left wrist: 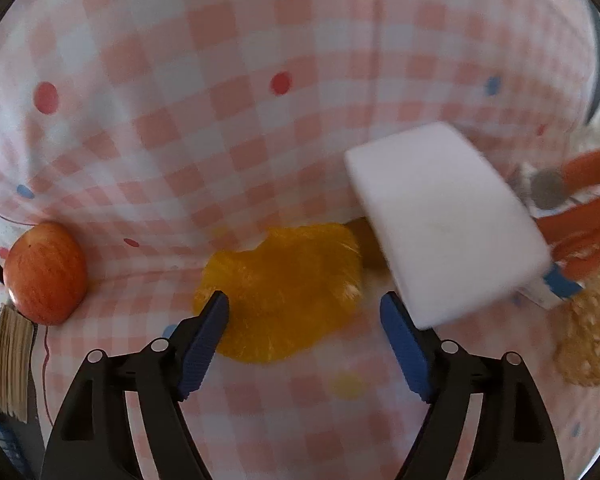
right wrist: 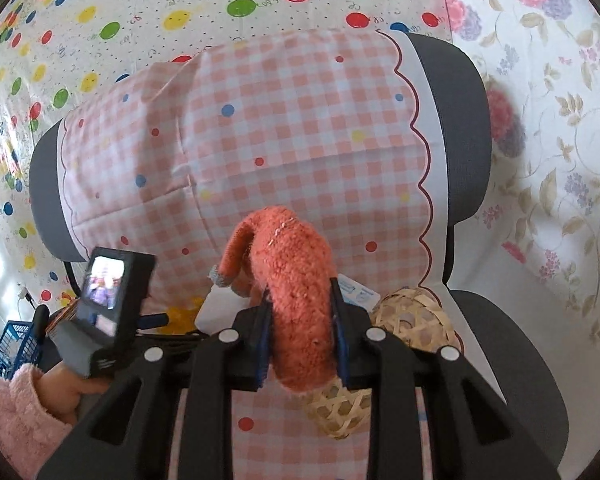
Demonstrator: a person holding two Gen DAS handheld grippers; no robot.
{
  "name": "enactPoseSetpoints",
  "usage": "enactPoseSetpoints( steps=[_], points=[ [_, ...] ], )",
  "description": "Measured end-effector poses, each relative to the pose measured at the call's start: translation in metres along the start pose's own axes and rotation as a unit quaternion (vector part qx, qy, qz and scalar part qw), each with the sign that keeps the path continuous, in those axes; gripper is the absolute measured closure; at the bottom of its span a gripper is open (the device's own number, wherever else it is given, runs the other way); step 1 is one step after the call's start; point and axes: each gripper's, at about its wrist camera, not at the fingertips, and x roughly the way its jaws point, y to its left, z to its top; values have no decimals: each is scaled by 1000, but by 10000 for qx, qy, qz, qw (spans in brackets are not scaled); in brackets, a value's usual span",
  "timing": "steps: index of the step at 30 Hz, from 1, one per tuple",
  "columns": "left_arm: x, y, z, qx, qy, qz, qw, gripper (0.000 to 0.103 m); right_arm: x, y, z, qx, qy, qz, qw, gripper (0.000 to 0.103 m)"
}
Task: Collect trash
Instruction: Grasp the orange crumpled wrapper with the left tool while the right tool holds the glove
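Note:
In the left wrist view my left gripper (left wrist: 304, 320) is open, its blue fingertips on either side of an orange peel (left wrist: 284, 292) lying on the pink checked cloth (left wrist: 220, 120) of a chair seat. A white box (left wrist: 444, 220) lies tilted just right of the peel, over the right finger. In the right wrist view my right gripper (right wrist: 300, 312) is shut on an orange knitted sock (right wrist: 296, 280) and holds it above the seat. The peel (right wrist: 182, 316) and the white box (right wrist: 220, 308) show partly behind the left gripper's camera body.
A red apple (left wrist: 46, 272) sits at the seat's left edge beside a stack of wooden sticks (left wrist: 12, 364). Woven bamboo balls (right wrist: 416, 316) lie right of the sock. The chair back (right wrist: 456, 128) stands behind. A blue crate (right wrist: 14, 344) is at far left.

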Motion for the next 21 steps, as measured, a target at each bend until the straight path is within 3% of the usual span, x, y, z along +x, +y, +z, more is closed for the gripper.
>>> enactPoseSetpoints(
  steps=[3,5,7,10,16,21],
  points=[
    [1,4,1,7,17,66,10000,30,1,-1,-2,-7,25,41,10000,78],
    [1,9,1,-30,-37,186,9998,49,2,-1,-3,-26,37,72,10000,78],
    [-1,18,1,-121,-70,108,9998,62,1,-1,-3,-23,42,112,9999,78],
    [-10,34,-2,-272,-167,-44,9995,95,-4,-1,-4,-11,26,150,9999,78],
    [-67,51,-33,-418,-862,-459,9943,98,-22,0,-12,30,54,202,9998,78],
    [-124,39,-75,-410,-1303,-611,9887,98,-39,6,-21,73,103,302,9995,78]
  ],
)
